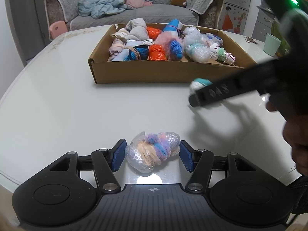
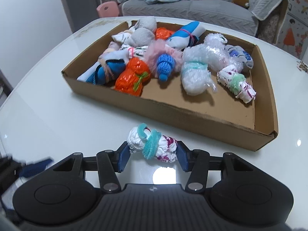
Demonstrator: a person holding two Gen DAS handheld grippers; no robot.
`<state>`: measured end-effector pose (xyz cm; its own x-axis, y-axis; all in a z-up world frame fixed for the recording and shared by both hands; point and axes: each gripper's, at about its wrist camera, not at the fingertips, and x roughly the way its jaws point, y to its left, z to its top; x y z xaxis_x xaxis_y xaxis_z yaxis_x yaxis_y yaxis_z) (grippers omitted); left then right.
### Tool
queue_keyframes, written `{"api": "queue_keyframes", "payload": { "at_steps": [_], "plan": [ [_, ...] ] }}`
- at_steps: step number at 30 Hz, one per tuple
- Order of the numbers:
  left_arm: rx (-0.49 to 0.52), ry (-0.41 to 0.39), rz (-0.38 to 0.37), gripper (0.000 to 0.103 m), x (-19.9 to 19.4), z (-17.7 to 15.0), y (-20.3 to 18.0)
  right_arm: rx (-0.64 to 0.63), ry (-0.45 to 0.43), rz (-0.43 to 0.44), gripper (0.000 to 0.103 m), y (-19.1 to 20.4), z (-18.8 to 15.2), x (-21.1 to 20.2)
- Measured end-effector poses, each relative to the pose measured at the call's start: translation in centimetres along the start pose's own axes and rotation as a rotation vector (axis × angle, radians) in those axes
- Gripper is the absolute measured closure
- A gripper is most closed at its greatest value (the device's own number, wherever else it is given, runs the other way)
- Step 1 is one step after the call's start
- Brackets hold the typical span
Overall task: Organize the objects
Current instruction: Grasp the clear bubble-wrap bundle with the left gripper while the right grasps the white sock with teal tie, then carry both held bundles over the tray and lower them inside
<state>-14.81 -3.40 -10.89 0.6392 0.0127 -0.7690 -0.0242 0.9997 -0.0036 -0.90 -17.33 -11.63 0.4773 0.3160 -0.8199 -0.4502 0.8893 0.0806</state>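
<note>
My left gripper (image 1: pixel 153 155) is closed on a clear-wrapped bundle (image 1: pixel 152 154) tied with purple, blue and peach fuzzy wire, held just above the white table (image 1: pixel 77 115). My right gripper (image 2: pixel 153 155) is shut on a white and magenta bundle (image 2: pixel 154 144) tied with teal fuzzy wire, in front of the cardboard box (image 2: pixel 173 113). The box (image 1: pixel 144 73) holds several wrapped bundles, orange, blue, pink, grey and clear. In the left wrist view the right gripper (image 1: pixel 200 92) shows, blurred, near the box's front right corner.
A mint green cup (image 1: pixel 272 44) stands at the table's right edge. A grey sofa (image 1: pixel 134 13) with a blue blanket lies beyond the table. A pink chair back (image 2: pixel 106 9) stands at the far edge.
</note>
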Motion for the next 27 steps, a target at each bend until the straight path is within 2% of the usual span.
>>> {"api": "queue_keyframes", "payload": {
  "at_steps": [10,14,17,21,24,27],
  "plan": [
    [0.027,0.077,-0.009,0.041,0.6,1.8,1.4,-0.108,0.049,0.064,0.056,-0.5,0.2,-0.2],
    [0.021,0.087,-0.002,0.042,-0.1,3.7,2.4,-0.178,0.047,0.110,0.056,-0.4,0.5,-1.8],
    [0.093,0.101,0.002,0.042,-0.6,4.7,2.2,-0.220,0.071,0.138,0.056,-0.5,0.3,-2.4],
    [0.129,0.125,0.004,0.042,-0.2,3.7,2.1,-0.244,0.097,0.136,0.056,-0.8,-0.9,-2.0],
    [0.148,0.144,-0.029,0.042,-0.1,3.4,1.7,-0.233,0.103,0.133,0.056,-1.3,-1.7,-2.5],
    [0.197,0.115,-0.065,0.042,-1.0,4.8,1.0,-0.213,0.078,0.118,0.056,-2.6,-1.3,-3.9]
  ]
}}
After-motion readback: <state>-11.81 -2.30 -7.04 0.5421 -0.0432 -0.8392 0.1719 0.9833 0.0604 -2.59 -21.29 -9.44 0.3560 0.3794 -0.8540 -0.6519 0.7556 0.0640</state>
